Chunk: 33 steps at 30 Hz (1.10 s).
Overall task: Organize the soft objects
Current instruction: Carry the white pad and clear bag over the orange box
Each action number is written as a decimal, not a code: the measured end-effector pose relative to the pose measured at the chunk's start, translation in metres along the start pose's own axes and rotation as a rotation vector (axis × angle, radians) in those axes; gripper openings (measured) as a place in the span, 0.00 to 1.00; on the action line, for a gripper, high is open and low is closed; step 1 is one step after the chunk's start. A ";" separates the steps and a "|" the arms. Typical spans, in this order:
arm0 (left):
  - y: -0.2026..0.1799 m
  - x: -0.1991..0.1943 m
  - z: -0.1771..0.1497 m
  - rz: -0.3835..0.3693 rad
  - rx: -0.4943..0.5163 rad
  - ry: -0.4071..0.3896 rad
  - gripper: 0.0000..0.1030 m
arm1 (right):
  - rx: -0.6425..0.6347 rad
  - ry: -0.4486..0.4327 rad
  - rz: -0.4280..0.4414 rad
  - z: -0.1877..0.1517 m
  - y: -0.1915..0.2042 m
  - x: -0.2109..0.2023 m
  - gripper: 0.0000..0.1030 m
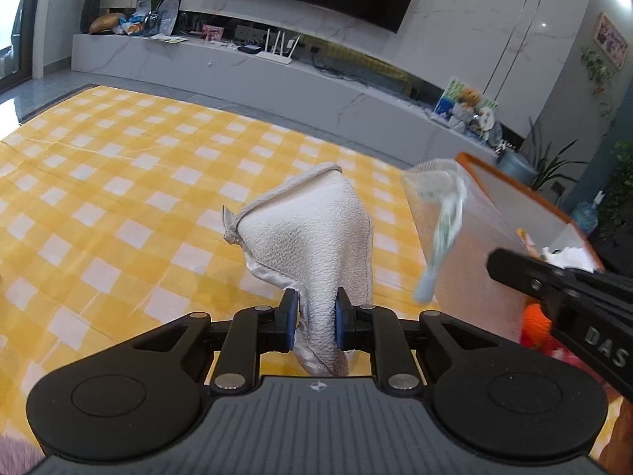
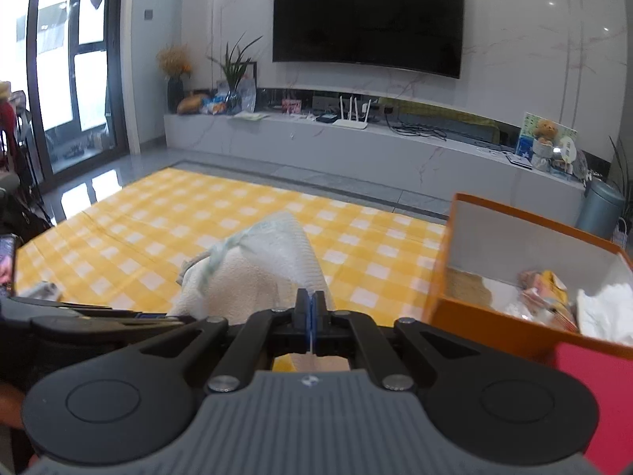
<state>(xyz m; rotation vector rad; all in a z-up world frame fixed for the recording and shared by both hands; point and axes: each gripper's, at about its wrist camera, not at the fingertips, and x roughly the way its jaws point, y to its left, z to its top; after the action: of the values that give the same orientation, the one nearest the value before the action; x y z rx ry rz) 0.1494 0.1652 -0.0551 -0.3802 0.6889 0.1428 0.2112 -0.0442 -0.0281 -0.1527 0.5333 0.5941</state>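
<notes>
Your left tongs are nearly closed, their blue pads pinching the narrow lower end of a white textured cloth, which stands up from the grip and fans out above the yellow checked mat. A hemmed edge runs along the cloth's top, ending in a small knotted corner on its left. Your right tongs are fully closed, with a thin edge of a translucent plastic bag caught between the pads; the bag is blurred, and in the left wrist view it hangs just beside the near wall of the orange-rimmed box. From the right wrist view the white cloth sits just left of and behind the bag, the two overlapping so that you cannot tell whether they touch. The box stands at the right edge of the mat, open at the top, with white and coloured soft things lying inside against its far side, and a pink panel at its near corner. To the left and ahead of both tongs the mat lies wide and bare as far as its far border at the grey floor, beyond which runs the long low media shelf.
</notes>
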 end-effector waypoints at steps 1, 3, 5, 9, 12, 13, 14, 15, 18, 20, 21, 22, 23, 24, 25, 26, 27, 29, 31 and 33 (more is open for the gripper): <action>-0.003 -0.004 -0.001 -0.005 0.003 -0.001 0.20 | 0.005 -0.006 -0.002 -0.001 -0.003 -0.009 0.00; -0.009 -0.014 -0.003 -0.013 0.010 -0.010 0.20 | 0.017 -0.016 -0.006 -0.004 -0.010 -0.027 0.00; -0.015 -0.022 -0.004 -0.026 0.011 -0.016 0.20 | 0.031 -0.024 -0.017 -0.006 -0.018 -0.043 0.00; -0.030 -0.040 0.000 -0.069 0.018 -0.040 0.20 | 0.042 -0.050 -0.054 -0.007 -0.036 -0.072 0.00; -0.048 -0.056 0.006 -0.107 0.045 -0.077 0.20 | 0.064 -0.077 -0.074 -0.004 -0.053 -0.095 0.00; -0.053 -0.060 0.008 -0.119 0.052 -0.087 0.20 | 0.064 -0.090 -0.086 -0.003 -0.058 -0.104 0.00; -0.060 -0.065 0.010 -0.134 0.062 -0.098 0.20 | 0.060 -0.103 -0.101 -0.001 -0.062 -0.112 0.00; -0.066 -0.067 0.012 -0.146 0.071 -0.107 0.20 | 0.055 -0.114 -0.114 0.000 -0.067 -0.120 0.00; -0.087 -0.075 0.017 -0.181 0.102 -0.133 0.20 | 0.048 -0.140 -0.150 0.003 -0.083 -0.141 0.00; -0.099 -0.076 0.018 -0.202 0.116 -0.142 0.20 | 0.044 -0.153 -0.171 0.004 -0.093 -0.154 0.00; -0.105 -0.075 0.019 -0.213 0.122 -0.143 0.20 | 0.038 -0.158 -0.184 0.005 -0.098 -0.160 0.00; -0.110 -0.075 0.019 -0.224 0.129 -0.142 0.20 | 0.033 -0.162 -0.196 0.006 -0.104 -0.165 0.00; -0.117 -0.074 0.019 -0.234 0.136 -0.140 0.20 | 0.028 -0.164 -0.205 0.007 -0.108 -0.168 0.00; -0.123 -0.073 0.020 -0.244 0.144 -0.139 0.20 | 0.023 -0.166 -0.215 0.008 -0.112 -0.172 0.00; -0.128 -0.072 0.021 -0.253 0.152 -0.139 0.20 | 0.017 -0.167 -0.223 0.009 -0.116 -0.175 0.00; -0.134 -0.070 0.022 -0.263 0.162 -0.139 0.20 | 0.012 -0.169 -0.233 0.010 -0.119 -0.177 0.00; -0.139 -0.068 0.022 -0.271 0.170 -0.140 0.20 | 0.006 -0.169 -0.239 0.011 -0.123 -0.178 0.00; -0.148 -0.065 0.024 -0.292 0.184 -0.135 0.20 | -0.004 -0.167 -0.253 0.013 -0.131 -0.179 0.00; -0.160 -0.059 0.026 -0.309 0.201 -0.128 0.20 | -0.015 -0.163 -0.265 0.015 -0.139 -0.180 0.00; -0.170 -0.052 0.029 -0.323 0.210 -0.118 0.20 | -0.028 -0.158 -0.278 0.018 -0.146 -0.177 0.00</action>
<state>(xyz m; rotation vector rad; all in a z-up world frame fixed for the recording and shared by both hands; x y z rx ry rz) 0.1695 0.0199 0.0488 -0.2737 0.5121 -0.2107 0.1787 -0.2464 0.0774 -0.2011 0.3425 0.3389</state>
